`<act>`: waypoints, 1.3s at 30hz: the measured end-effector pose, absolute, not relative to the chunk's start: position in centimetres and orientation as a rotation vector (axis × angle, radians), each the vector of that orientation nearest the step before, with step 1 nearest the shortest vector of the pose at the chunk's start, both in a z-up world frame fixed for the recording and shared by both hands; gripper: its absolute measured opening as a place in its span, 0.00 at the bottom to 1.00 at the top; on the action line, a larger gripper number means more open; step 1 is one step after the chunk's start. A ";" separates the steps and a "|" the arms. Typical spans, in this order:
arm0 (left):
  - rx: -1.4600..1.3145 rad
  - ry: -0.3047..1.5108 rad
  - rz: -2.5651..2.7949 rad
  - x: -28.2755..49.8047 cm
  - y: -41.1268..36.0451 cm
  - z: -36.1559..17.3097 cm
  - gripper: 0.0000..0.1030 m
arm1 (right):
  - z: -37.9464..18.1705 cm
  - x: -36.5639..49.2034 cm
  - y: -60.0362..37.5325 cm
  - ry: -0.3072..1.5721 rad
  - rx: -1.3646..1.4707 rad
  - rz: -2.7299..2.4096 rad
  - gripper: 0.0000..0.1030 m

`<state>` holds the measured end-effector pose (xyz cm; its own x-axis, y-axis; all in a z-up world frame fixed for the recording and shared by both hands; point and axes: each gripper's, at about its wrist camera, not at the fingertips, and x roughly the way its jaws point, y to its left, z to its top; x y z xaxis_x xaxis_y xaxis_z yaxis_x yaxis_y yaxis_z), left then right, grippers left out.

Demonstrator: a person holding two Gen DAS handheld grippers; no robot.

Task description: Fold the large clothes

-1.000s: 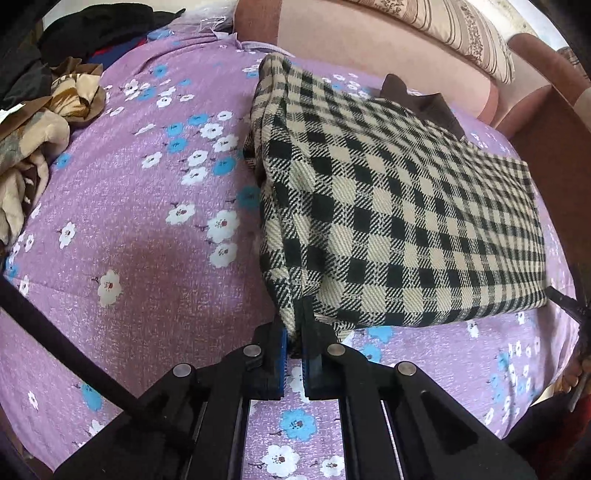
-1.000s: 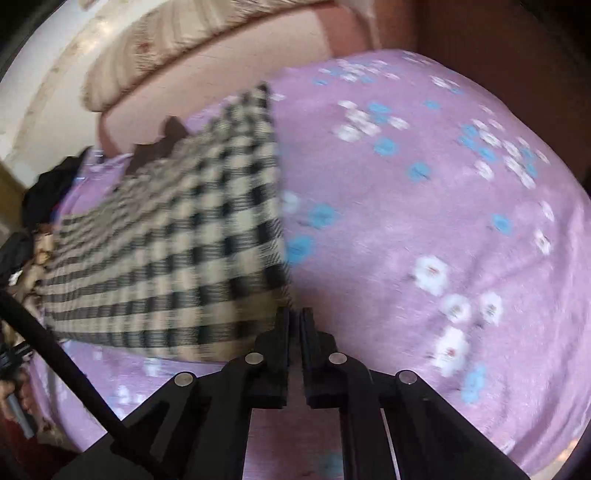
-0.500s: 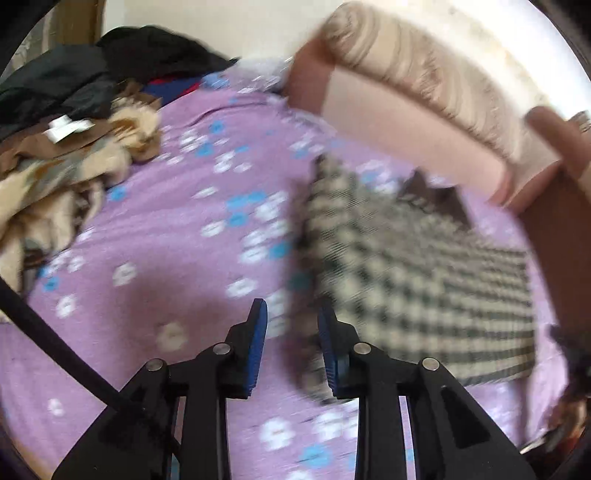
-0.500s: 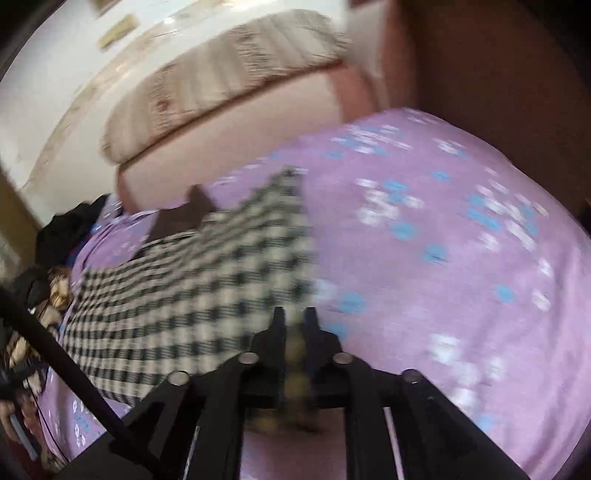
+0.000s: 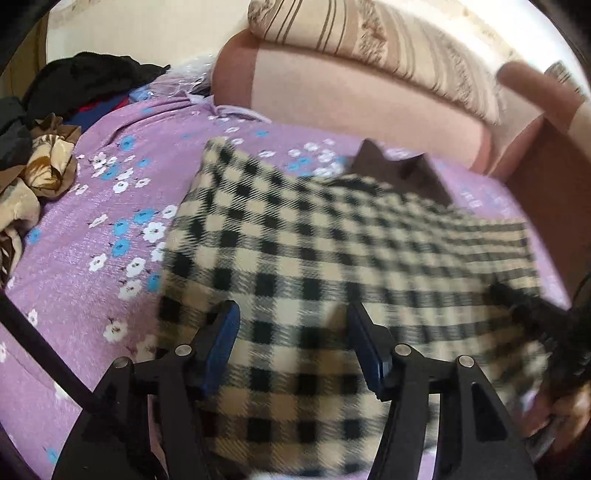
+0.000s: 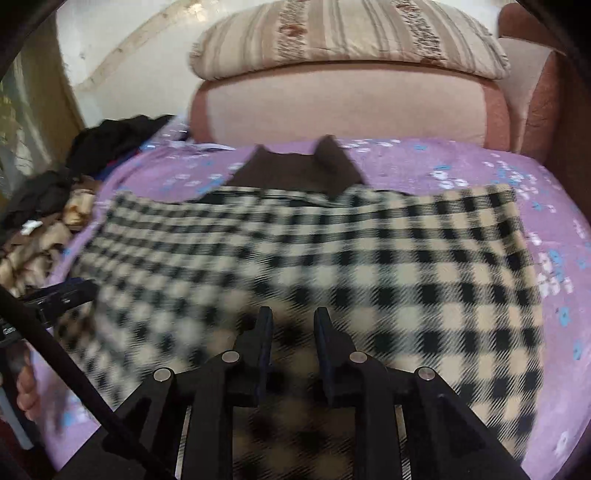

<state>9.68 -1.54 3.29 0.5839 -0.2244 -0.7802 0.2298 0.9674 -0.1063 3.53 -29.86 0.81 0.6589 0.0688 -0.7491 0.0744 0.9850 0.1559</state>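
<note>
A beige-and-black checked garment [image 5: 332, 240] lies folded flat on the purple flowered bedsheet [image 5: 92, 258], and its dark brown collar [image 5: 399, 173] sticks out at the far edge. My left gripper [image 5: 291, 317] hovers over the garment's near left part. Its jaws are opening wide, and the cloth lies below them with no pad pressing on it. My right gripper [image 6: 293, 317] hangs over the near middle of the garment [image 6: 406, 258], its jaws opening to a narrow gap with nothing pinched. In the right wrist view the collar [image 6: 295, 173] shows at the back and the left gripper [image 6: 62, 295] at the left edge.
A heap of crumpled brown, beige and black clothes [image 5: 33, 166] lies at the sheet's left end. A pink sofa back [image 6: 343, 107] with a striped cushion [image 6: 351, 33] rises behind. A brown wooden side [image 5: 554, 177] borders the right. A person's fingers [image 6: 26, 391] show at the lower left.
Both grippers let go of the garment's near corners and their jaws came apart. Both moved inward over the cloth and tilted up, so the sofa back is in view.
</note>
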 end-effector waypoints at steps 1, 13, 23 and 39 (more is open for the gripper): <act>0.038 0.900 -0.239 10.0 -1.5 3.0 0.57 | 0.4 3.8 -30.8 0.857 0.176 -0.043 0.24; -0.019 0.903 0.006 13.2 5.5 2.3 0.62 | -0.7 1.0 -46.9 0.860 0.459 -0.456 0.48; -0.172 0.879 -0.009 10.3 8.6 5.0 0.61 | 2.7 -2.9 -47.3 0.771 0.543 -0.410 0.48; -0.024 1.029 -0.125 5.2 5.4 1.3 0.66 | 0.5 -6.6 -39.4 0.928 0.357 -0.254 0.48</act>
